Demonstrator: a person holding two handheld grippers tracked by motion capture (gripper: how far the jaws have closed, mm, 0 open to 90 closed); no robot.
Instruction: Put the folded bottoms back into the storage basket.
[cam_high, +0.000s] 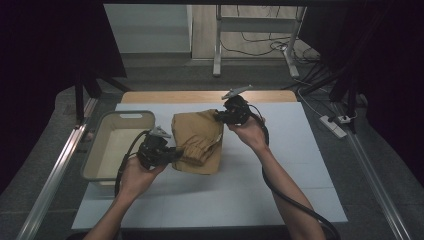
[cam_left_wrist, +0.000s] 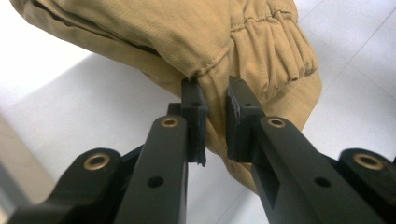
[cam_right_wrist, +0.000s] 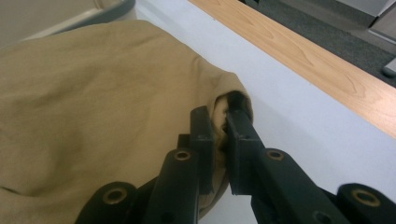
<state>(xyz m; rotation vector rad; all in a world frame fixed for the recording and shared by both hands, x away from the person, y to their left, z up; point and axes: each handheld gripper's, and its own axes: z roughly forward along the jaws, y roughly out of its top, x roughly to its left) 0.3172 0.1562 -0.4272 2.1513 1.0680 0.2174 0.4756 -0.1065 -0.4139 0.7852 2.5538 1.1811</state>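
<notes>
In the high view, a folded tan cotton garment with an elastic gathered band (cam_high: 197, 141) lay on the white table sheet (cam_high: 300, 165), just right of the grey plastic tub (cam_high: 100, 142). It looked light, soft and floppy, likely to sag between grips, so the thicker folded edges and the band seemed the best holds. The left gripper (cam_high: 172, 154) met its edge nearest the tub; the right gripper (cam_high: 220, 116) met its far corner.

In the left gripper view, the left gripper (cam_left_wrist: 215, 122) had its jaws nearly together, pinching a fold beside the gathered band.

In the right gripper view, the right gripper (cam_right_wrist: 220, 142) had narrow jaws nipping the bunched corner.
</notes>
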